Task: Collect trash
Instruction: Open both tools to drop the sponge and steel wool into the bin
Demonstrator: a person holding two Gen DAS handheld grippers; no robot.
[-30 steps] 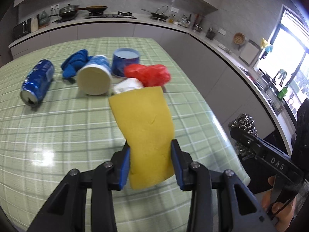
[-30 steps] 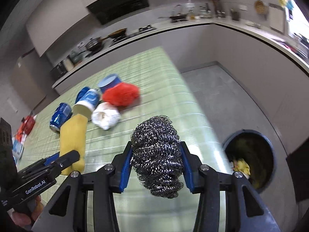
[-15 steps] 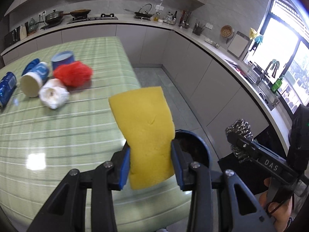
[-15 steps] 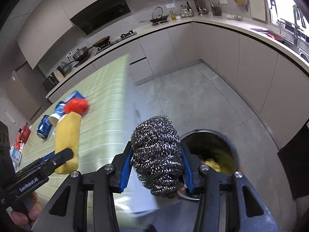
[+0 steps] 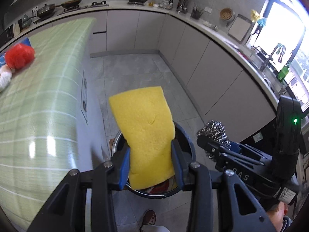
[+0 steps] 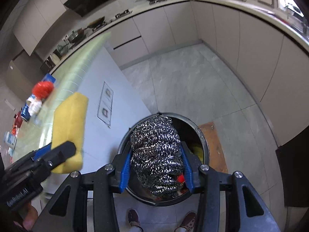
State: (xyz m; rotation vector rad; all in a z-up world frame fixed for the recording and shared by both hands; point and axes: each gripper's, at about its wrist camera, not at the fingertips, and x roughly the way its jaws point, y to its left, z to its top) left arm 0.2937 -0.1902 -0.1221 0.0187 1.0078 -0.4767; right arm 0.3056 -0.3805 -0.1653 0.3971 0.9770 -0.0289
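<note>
My left gripper point(image 5: 151, 164) is shut on a yellow sponge point(image 5: 143, 127) and holds it over the round dark trash bin point(image 5: 190, 145) on the floor. My right gripper point(image 6: 156, 168) is shut on a steel wool scrubber point(image 6: 156, 154), directly above the same bin point(image 6: 204, 145), which has yellow and red trash inside. The scrubber point(image 5: 213, 130) and right gripper also show at the right of the left wrist view. The sponge point(image 6: 68, 127) shows at the left of the right wrist view.
The green checked table point(image 5: 38, 100) lies to the left, with a red plastic bag point(image 5: 19, 58) and white crumpled trash point(image 5: 3, 77) on it. More cans and trash point(image 6: 32, 104) sit farther back. Grey cabinets point(image 5: 202, 61) line the room. My feet point(image 6: 133, 218) stand by the bin.
Both grippers swung from over the table to the right and down, over the trash bin on the floor. Each keeps its hold on its item.
</note>
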